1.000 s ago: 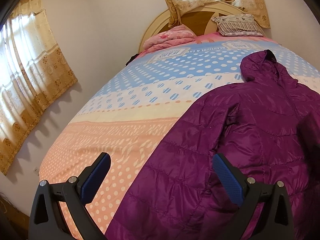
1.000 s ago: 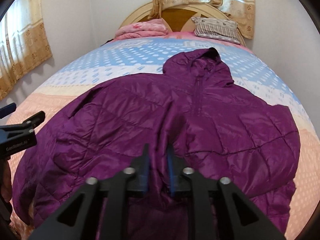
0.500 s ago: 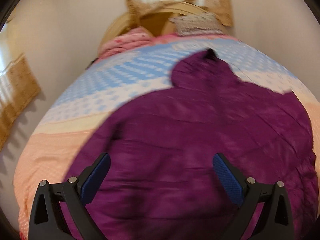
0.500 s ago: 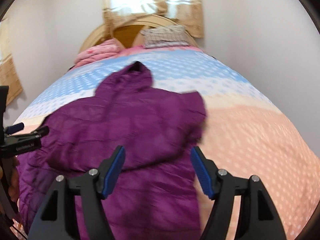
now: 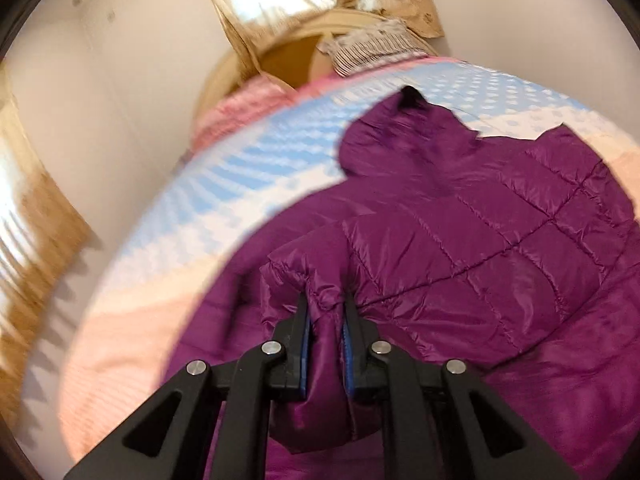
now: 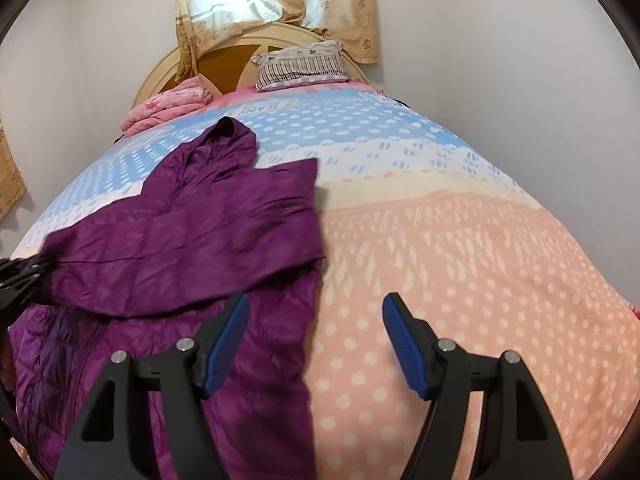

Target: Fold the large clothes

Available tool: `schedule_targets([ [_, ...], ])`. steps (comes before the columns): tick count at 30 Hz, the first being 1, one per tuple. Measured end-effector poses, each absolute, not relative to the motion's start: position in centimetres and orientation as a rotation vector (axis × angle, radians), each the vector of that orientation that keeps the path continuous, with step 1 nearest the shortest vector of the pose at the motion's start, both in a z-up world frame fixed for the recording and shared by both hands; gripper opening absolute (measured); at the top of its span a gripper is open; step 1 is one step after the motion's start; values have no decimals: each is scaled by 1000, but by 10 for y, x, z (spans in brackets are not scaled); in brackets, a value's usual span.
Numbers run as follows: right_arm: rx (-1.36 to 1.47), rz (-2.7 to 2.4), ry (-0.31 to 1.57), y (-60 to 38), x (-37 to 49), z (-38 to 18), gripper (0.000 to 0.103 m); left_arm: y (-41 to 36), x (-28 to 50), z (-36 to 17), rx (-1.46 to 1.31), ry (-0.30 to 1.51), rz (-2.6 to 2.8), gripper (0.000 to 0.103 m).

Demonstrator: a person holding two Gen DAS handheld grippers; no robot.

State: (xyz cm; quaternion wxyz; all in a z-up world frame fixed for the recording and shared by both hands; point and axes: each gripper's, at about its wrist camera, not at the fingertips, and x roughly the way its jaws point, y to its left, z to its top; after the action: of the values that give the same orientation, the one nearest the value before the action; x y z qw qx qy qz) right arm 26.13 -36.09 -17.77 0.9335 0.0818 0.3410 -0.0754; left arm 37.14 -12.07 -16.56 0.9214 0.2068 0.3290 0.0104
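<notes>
A purple quilted hooded jacket (image 5: 480, 240) lies on the bed, hood toward the headboard. My left gripper (image 5: 325, 304) is shut on a bunched fold of the jacket's sleeve and holds it above the jacket body. In the right wrist view the jacket (image 6: 180, 232) lies at the left with one sleeve folded across its front. My right gripper (image 6: 316, 312) is open and empty, over the jacket's right edge and the bedspread. The left gripper (image 6: 16, 280) shows at the far left edge there.
The bed has a dotted pink, cream and blue bedspread (image 6: 440, 260). A striped pillow (image 6: 300, 66) and a folded pink blanket (image 6: 168, 106) lie by the wooden headboard (image 6: 224, 68). Curtains hang behind and on the left wall (image 5: 36, 216).
My left gripper has closed on the jacket's sleeve fold; it was open before. My right gripper, shut on the jacket a second ago, has opened and moved right over the bedspread.
</notes>
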Motion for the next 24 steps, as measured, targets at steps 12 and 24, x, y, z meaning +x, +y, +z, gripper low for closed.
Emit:
schedule_targets([
  [12, 141, -54, 834, -335, 361, -225, 31, -119, 400, -229, 399, 762, 151, 76],
  [24, 172, -82, 778, -339, 343, -214, 28, -104, 395, -205, 275, 725, 137, 79],
])
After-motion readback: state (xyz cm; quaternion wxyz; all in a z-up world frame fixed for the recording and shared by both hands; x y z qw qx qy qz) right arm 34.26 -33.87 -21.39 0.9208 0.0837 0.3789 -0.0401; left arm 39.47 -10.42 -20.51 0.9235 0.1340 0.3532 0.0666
